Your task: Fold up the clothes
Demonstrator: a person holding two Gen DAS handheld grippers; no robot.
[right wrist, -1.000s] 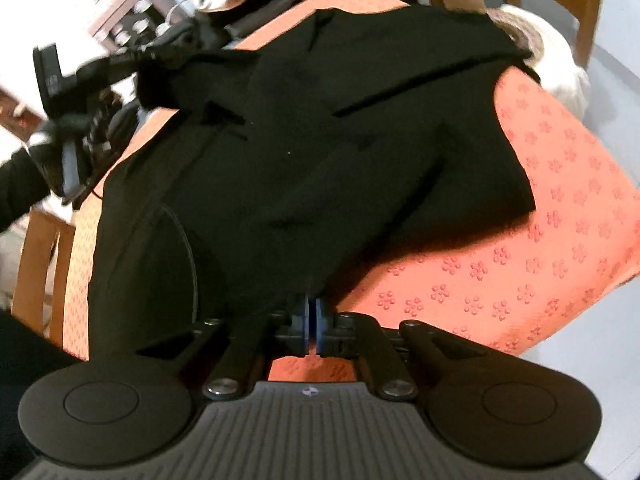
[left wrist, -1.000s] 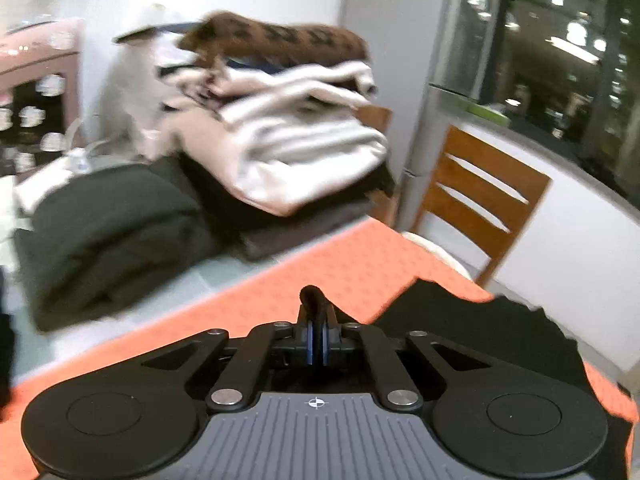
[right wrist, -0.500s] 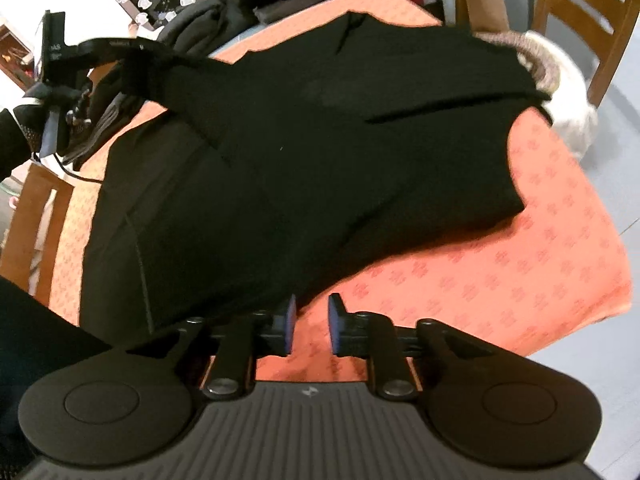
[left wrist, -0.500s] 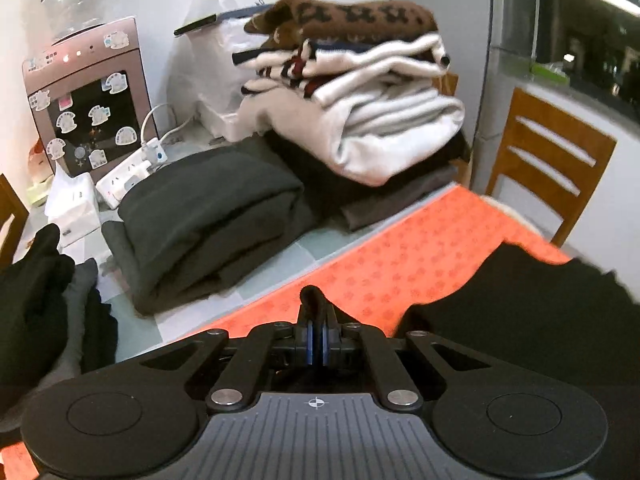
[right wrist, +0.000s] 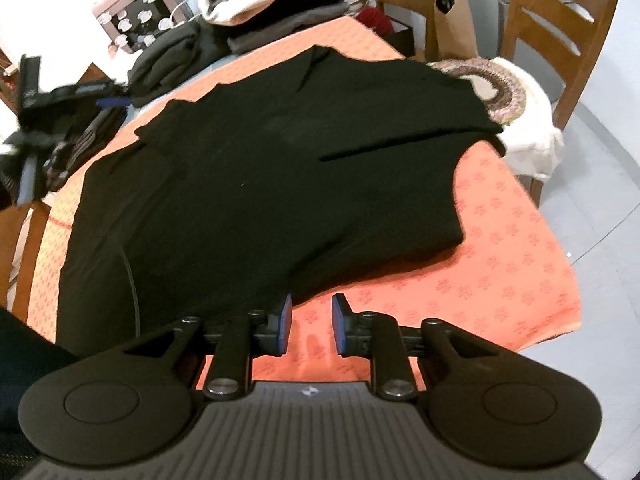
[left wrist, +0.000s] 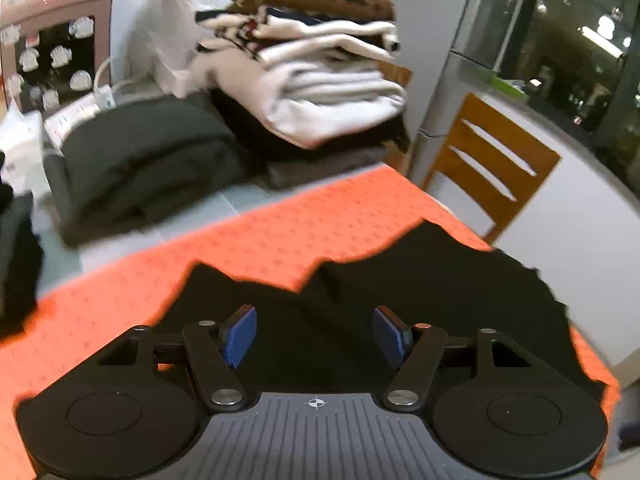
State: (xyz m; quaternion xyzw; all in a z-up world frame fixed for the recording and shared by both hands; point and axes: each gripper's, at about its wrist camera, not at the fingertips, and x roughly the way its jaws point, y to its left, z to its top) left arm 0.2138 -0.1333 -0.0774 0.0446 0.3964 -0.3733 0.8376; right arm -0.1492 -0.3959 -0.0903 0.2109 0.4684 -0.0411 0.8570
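A black garment (right wrist: 260,184) lies spread over the orange flower-print cloth (right wrist: 516,248) on the table, with a fold across its right part. My right gripper (right wrist: 311,330) hovers open above the garment's near edge, nothing between its blue pads. In the left wrist view the garment (left wrist: 420,292) fills the space under my left gripper (left wrist: 314,336), which is wide open and empty above the fabric. The left gripper (right wrist: 68,96) also shows blurred at the far left of the right wrist view, beyond the garment's edge.
A tall stack of folded clothes (left wrist: 320,76) and a dark folded pile (left wrist: 144,168) sit at the table's back. A water dispenser (left wrist: 48,44) stands at the far left. Wooden chairs (left wrist: 488,168) (right wrist: 560,32) flank the table; a cushion (right wrist: 520,112) rests on one.
Both grippers have opened and let go of the black garment. The left part of the garment has dropped flat onto the cloth. The left gripper has moved away to the left.
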